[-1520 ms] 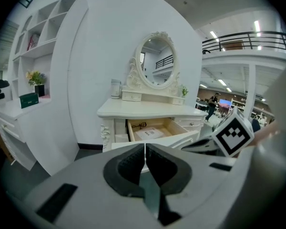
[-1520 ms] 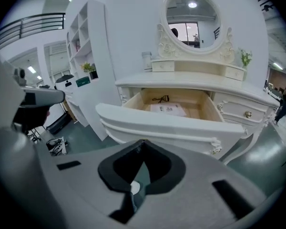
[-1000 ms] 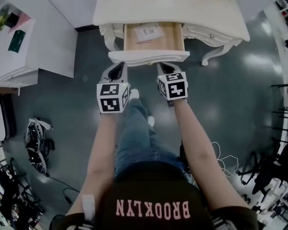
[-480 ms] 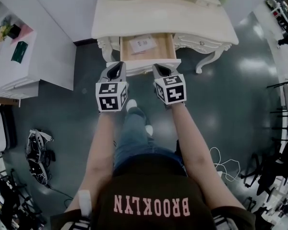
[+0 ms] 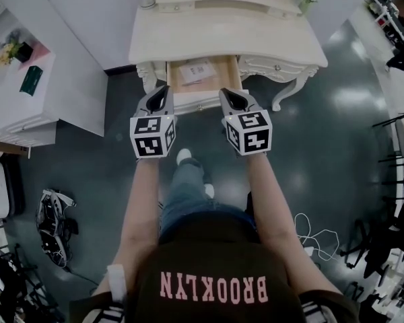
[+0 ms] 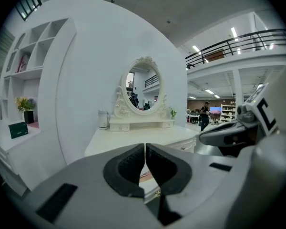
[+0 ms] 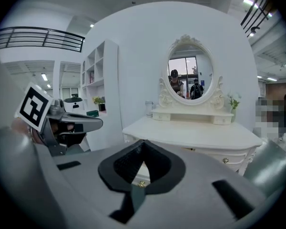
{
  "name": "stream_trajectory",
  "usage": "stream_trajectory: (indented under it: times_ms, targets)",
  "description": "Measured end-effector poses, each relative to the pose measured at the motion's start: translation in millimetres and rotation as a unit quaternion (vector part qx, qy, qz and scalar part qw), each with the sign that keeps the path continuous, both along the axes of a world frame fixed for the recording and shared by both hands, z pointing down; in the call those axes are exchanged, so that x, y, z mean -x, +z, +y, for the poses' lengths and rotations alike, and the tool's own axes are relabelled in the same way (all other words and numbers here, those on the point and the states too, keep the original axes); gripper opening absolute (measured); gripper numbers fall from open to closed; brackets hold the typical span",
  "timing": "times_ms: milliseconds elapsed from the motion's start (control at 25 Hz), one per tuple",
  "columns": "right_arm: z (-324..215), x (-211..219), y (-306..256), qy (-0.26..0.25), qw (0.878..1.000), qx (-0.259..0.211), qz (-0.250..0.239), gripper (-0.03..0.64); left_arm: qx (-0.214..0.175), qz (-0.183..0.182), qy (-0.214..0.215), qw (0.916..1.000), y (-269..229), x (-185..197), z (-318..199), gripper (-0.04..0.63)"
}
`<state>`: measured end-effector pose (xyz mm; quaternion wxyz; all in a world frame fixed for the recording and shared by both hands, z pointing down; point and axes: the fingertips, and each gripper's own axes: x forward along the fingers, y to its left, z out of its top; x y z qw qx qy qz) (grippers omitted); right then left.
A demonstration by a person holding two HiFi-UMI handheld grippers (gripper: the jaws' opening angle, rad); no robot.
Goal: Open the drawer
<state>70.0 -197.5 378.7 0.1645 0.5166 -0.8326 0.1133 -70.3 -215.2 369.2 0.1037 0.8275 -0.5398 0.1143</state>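
When you read the head view, the drawer (image 5: 223, 77) stands pulled out beneath the tabletop (image 5: 256, 39), with a paper sheet (image 5: 196, 68) exposed inside. Your left hand-held gripper (image 5: 159, 94) and right hand-held gripper (image 5: 234, 97) hover side by side above its front panel, probably because the pull looks complete. Left gripper view: jaws closed together, nothing between them, oval mirror (image 6: 144, 87) ahead. Right gripper view: jaws likewise closed and empty; the drawer's brass knob (image 7: 141, 184) shows beyond them, ungripped.

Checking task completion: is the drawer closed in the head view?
No, the drawer stands pulled out of the dressing table, a sheet of paper showing inside.
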Motion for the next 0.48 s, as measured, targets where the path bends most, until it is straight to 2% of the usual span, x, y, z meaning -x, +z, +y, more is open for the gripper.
stream_trajectory:
  times_ms: [200,400,480]
  targets:
    - [7.1,-12.2,-38.6,0.004,0.999,-0.042,-0.016,-0.003,-0.027,-0.002,-0.004,0.9996,-25.0,2.8,4.9,0.008]
    - [15.2,-23.3,-66.7,0.007,0.997,-0.079,-0.017,-0.003,-0.061,0.012,-0.016,0.998,-57.7,5.7,7.5,0.008]
    - [18.9,-25.1,-74.4,0.006,0.996,-0.087,-0.017,-0.003,-0.073,0.003,-0.014,0.9972,-67.2,6.0,10.8,0.008]
